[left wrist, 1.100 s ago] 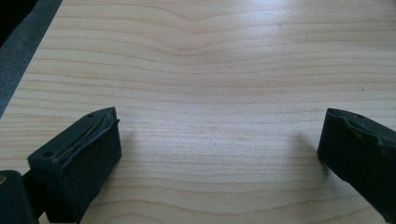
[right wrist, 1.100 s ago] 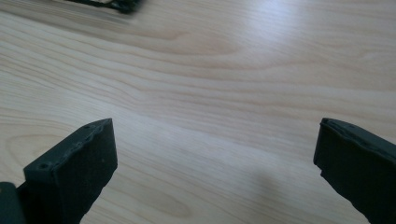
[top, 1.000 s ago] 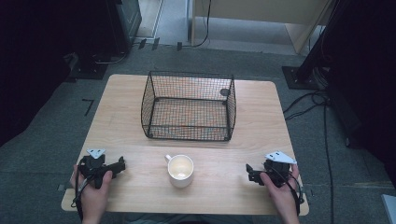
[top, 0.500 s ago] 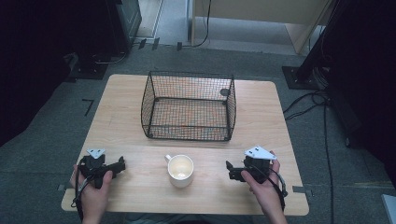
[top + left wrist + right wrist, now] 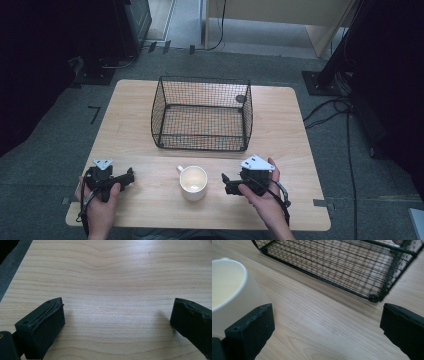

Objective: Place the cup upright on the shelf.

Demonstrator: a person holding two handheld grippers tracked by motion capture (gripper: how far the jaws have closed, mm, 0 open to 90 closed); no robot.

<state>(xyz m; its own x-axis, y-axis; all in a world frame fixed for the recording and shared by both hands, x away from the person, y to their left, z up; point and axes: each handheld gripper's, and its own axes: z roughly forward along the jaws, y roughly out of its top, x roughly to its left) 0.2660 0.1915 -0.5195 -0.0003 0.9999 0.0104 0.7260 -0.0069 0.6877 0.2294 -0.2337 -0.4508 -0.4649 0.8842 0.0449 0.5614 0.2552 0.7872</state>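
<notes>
A white mug (image 5: 193, 182) stands upright near the table's front edge, its handle pointing to the left rear. In the right gripper view the mug (image 5: 229, 290) sits just beyond the left jaw. My right gripper (image 5: 226, 184) is open, a little to the right of the mug, jaws pointing at it. Behind them stands a black wire basket (image 5: 202, 114), seen also in the right gripper view as the basket (image 5: 342, 265). My left gripper (image 5: 131, 176) rests at the front left, open over bare wood, well apart from the mug.
The light wooden table (image 5: 280, 120) has bare wood on both sides of the basket. A small dark round object (image 5: 240, 99) lies behind the basket's far right corner. Cables (image 5: 340, 107) run across the grey floor at the right.
My right gripper has moved left along the front of the table, from the right edge to just beside the mug. The left gripper has stayed put.
</notes>
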